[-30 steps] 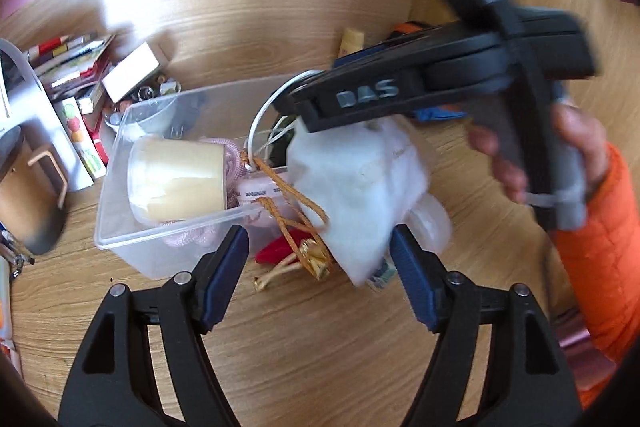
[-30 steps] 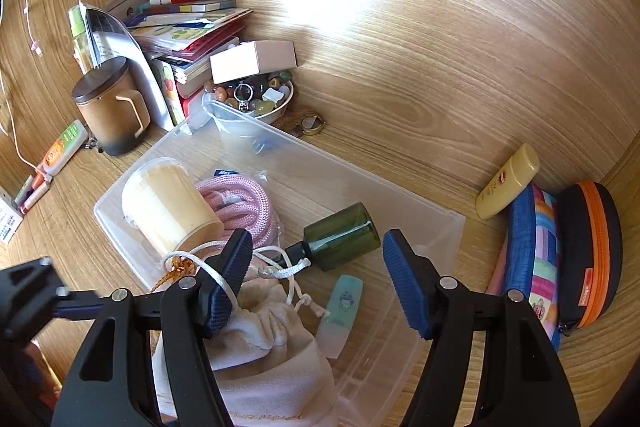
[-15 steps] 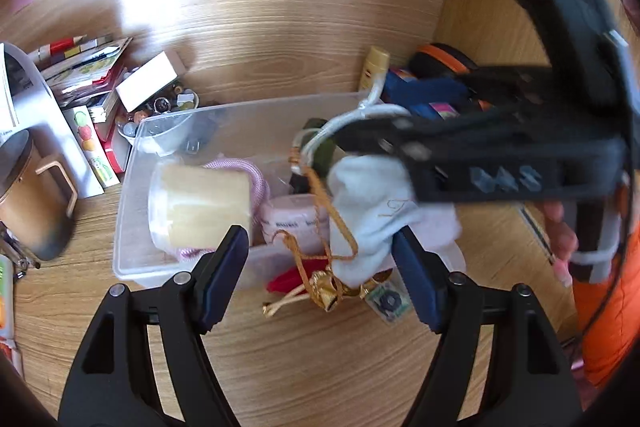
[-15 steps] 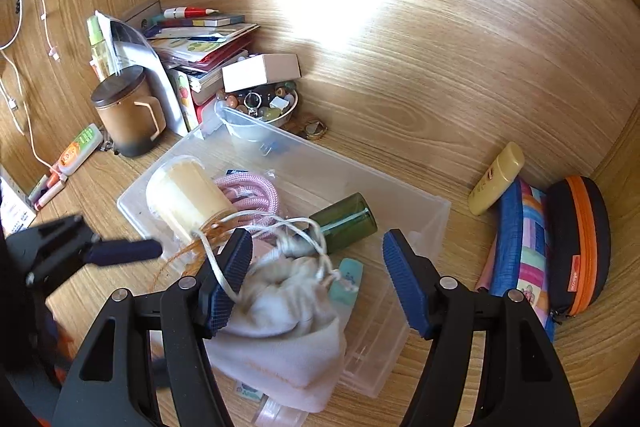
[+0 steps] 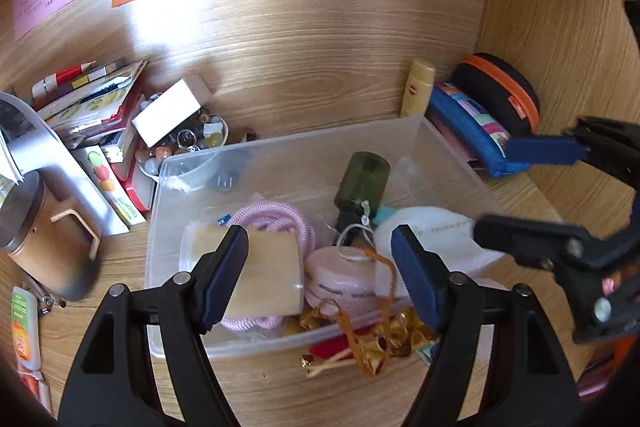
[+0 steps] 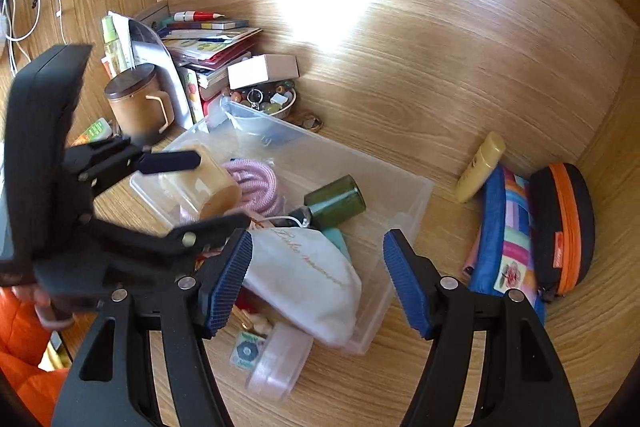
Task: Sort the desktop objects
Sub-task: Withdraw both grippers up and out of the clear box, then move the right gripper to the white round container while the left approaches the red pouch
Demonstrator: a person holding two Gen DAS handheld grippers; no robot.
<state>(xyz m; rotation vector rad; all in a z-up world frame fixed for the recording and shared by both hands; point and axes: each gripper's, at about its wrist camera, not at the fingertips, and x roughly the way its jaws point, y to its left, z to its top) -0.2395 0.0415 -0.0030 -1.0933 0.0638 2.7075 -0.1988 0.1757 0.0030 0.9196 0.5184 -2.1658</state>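
A clear plastic bin [image 5: 280, 143] [image 6: 360, 155] holds a beige tape roll [image 5: 272, 267] [image 6: 212, 183], pink rope [image 5: 272, 215], a green bottle [image 5: 362, 179] [image 6: 336, 201], a pink round case [image 5: 344, 275] and a white drawstring pouch [image 5: 432, 227] [image 6: 308, 275] slumped over its near corner. A gold tassel charm [image 5: 372, 343] lies on the desk in front. My left gripper [image 5: 320, 267] hovers open above the bin's near side. My right gripper [image 6: 316, 279] is open too, above the pouch and clear of it; both grippers hold nothing.
A brown mug [image 5: 40, 239], a book stack [image 5: 92, 95] and a bead bowl [image 5: 192, 143] crowd the left. A yellow tube [image 6: 480, 163], blue pencil case [image 6: 508, 231] and black-orange case [image 6: 564, 219] fill the right corner. A small pink container [image 6: 280, 359] lies before the bin.
The white pouch, hanging by its cords from the right gripper before, now lies in the bin. Both grippers have drawn back and apart, the right one off to the right.
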